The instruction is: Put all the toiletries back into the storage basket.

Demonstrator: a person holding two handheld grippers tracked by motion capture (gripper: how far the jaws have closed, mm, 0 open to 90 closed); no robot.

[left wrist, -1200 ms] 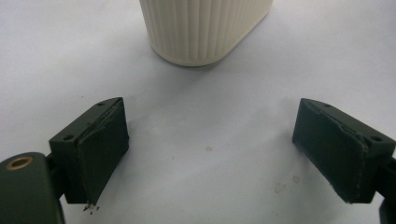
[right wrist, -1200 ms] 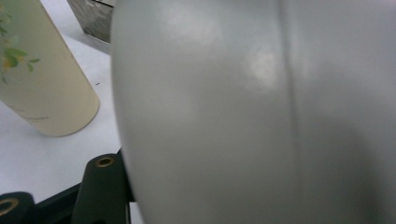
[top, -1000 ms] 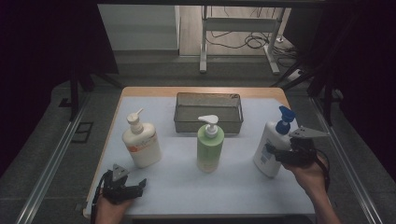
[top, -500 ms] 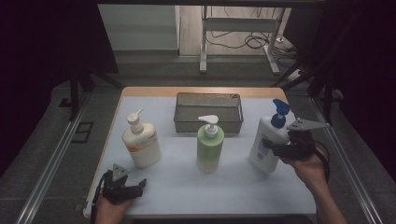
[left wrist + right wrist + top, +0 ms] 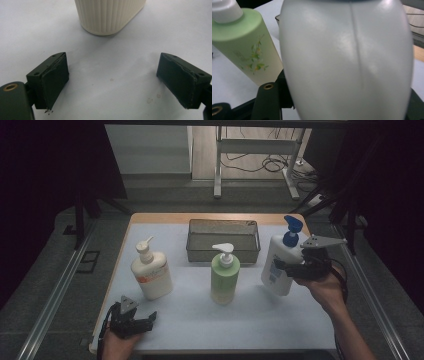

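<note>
Right tongs point(image 5: 289, 268) clamp the white pump bottle with the blue pump head point(image 5: 278, 265) around its lower body, at the right of the worktop point(image 5: 260, 320). The bottle hangs tilted, base clear of the surface, pump leaning toward the far right. In the right gripper view its smooth white wall point(image 5: 347, 60) bulges between the jaws, which stand about half closed against it.

Left tongs point(image 5: 131, 319) rest at the near left corner, jaws spread wide with nothing between them; the ribbed base of the cream pump bottle point(image 5: 108, 15) stands just beyond them.

Risks, as I judge them:
- Glossy, rounded wall and a grip low on the body: the bottle may swivel or slip through the pads, more so if it is full and top-heavy.
- The green pump bottle point(image 5: 225, 275) stands near on the left; a swing that way could knock it over.
- The wire mesh basket point(image 5: 223, 240) sits at the far middle; if the bottle goes there, its base may catch the rim.
- A squeeze too hard could dent the plastic.

Surface: pale, matte white sheet over a wooden worktop, wood edge showing at the far side; a few small specks in the left gripper view.

Room: dim, dark drapes on both sides, grey floor, metal rails along the worktop's flanks, a white stand leg and loose cables beyond.
</note>
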